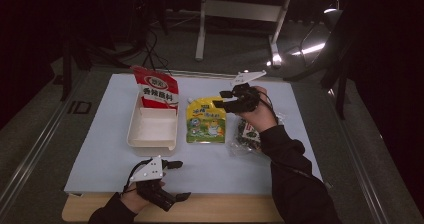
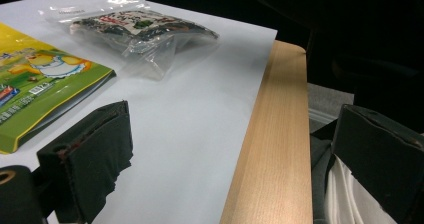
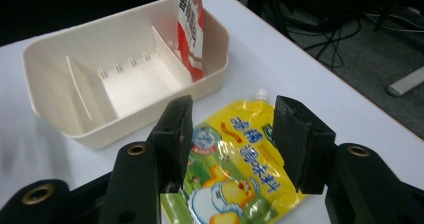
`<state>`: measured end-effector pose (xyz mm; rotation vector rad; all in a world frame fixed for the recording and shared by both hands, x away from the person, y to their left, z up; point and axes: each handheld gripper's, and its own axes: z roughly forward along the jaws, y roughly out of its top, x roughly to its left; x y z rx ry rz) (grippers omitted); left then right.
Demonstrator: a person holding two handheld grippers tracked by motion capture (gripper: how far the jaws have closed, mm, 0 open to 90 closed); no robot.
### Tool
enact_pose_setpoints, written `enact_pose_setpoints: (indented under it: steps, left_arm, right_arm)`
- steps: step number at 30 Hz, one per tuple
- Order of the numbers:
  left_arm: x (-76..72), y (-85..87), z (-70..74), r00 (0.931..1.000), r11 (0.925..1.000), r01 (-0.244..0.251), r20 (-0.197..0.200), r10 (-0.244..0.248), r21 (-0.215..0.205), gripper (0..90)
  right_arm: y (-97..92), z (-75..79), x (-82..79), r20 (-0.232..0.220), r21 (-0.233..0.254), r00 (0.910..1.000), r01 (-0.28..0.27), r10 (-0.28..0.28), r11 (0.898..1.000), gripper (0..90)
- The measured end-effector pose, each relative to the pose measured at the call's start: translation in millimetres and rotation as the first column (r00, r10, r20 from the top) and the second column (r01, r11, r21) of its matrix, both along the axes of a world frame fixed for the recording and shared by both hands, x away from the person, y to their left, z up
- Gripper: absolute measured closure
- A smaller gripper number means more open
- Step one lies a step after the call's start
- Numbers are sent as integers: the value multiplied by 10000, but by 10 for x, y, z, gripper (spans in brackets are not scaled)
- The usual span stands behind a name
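Nearest, at the table's front edge: left gripper (image 1: 172, 180), jaws spread wide, nothing between them, resting over the white sheet (image 1: 100, 154) just left of bare wood. Open sheet ahead of it. Farther in, yellow spouted pouch (image 3: 240, 169) lying flat beside the cream tray (image 3: 55, 109), long axis running away from the front edge, spout toward the far side. Above its upper part, right gripper (image 3: 230, 134), jaws half spread, pinching nothing. Clear bag of dark snacks (image 2: 140, 26) just right. Red packet (image 1: 156, 89) upright in the tray's far compartment.
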<state>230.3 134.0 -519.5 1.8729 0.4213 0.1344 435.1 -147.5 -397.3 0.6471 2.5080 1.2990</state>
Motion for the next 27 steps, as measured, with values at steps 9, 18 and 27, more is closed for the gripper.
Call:
enact_pose_setpoints:
  steps: [9, 18, 27]
  left_arm:
    - [4, -10, -1, 10000, 10000, 1, -7, -1, -5, 35]
    - [5, -14, 3, 10000, 10000, -37, 19, 37, -2, 35]
    - [12, -27, -16, 10000, 10000, -15, -64, 15, 22, 35]
  right_arm:
    - [-270, 16, -158, 134, -235, 9998, 150, -146, 9996, 498]
    - [-643, -16, -286, 82, -475, 9984, 565, -562, 9973, 490]
    - [-1031, -61, -303, 139, -863, 9932, 1163, -1156, 9895, 490]
